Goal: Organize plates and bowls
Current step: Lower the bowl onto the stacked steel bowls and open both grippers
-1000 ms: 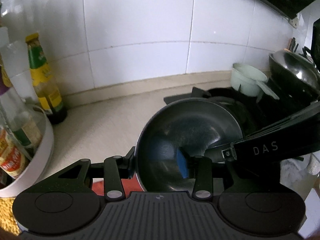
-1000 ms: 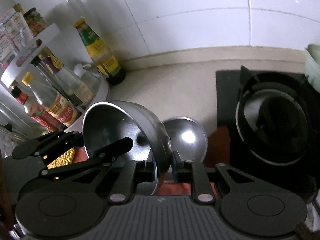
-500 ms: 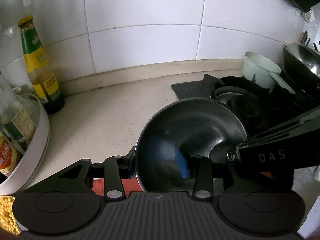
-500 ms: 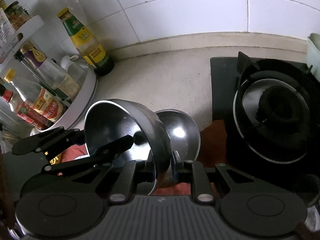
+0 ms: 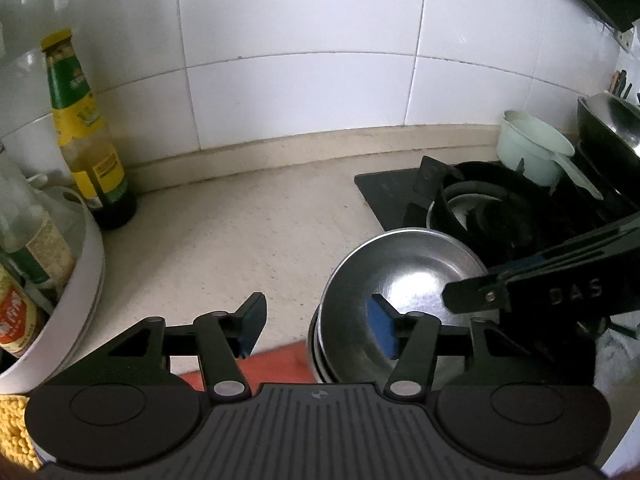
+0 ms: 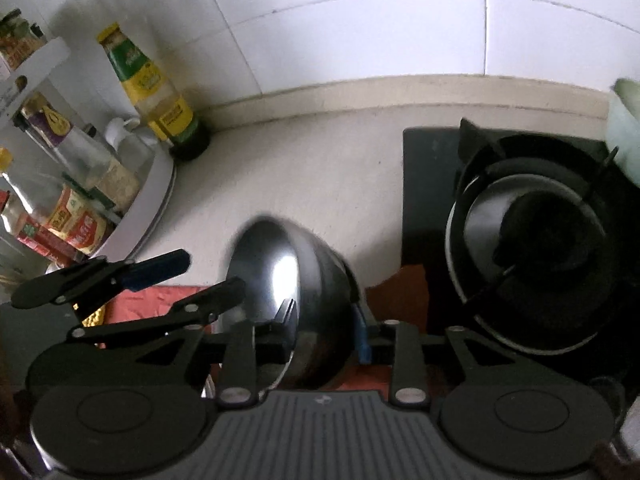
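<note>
Left gripper (image 5: 318,326) just spread, clear of steel bowl (image 5: 396,280) on counter edge, right gripper (image 6: 326,334) loosening around its rim, stove (image 6: 532,264) beside.

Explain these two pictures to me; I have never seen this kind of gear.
No robot here: a person holds a two-finger gripper in each hand, each with a camera looking along its fingers. One picture is from the left gripper, the other from the right gripper. On the counter a steel bowl sits on a stack over a red cloth, beside the stove and a sauce bottle. Both grippers' jaws have just been opening around the bowl's rim; neither pinches it now.
</note>
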A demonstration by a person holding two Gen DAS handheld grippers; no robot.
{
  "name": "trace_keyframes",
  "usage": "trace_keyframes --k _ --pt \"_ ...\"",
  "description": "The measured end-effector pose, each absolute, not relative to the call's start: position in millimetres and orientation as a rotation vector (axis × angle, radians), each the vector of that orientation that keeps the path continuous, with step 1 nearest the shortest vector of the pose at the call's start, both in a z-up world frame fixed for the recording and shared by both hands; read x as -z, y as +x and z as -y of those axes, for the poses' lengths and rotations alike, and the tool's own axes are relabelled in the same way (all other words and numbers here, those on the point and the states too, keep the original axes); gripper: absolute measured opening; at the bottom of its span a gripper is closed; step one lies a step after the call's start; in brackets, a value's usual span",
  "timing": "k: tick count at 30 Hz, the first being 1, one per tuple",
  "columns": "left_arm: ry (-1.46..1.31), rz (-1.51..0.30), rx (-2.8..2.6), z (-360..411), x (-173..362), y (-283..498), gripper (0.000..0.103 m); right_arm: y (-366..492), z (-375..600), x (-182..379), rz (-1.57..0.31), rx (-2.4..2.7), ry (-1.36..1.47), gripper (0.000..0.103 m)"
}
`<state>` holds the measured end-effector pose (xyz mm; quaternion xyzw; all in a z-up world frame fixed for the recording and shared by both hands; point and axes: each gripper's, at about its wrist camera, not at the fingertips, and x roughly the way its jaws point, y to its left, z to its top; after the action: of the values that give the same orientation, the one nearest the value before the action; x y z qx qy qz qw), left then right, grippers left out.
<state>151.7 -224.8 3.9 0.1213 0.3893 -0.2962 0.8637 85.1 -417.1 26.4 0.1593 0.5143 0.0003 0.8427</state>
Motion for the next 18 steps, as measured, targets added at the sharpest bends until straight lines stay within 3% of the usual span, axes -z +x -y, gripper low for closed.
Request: trace_keyframes --k 18 --pt "0.276 -0.808 0.663 211.5 -6.9 125.3 0.078 60.4 413.4 -36.5 -1.014 0.006 0.308 0.030"
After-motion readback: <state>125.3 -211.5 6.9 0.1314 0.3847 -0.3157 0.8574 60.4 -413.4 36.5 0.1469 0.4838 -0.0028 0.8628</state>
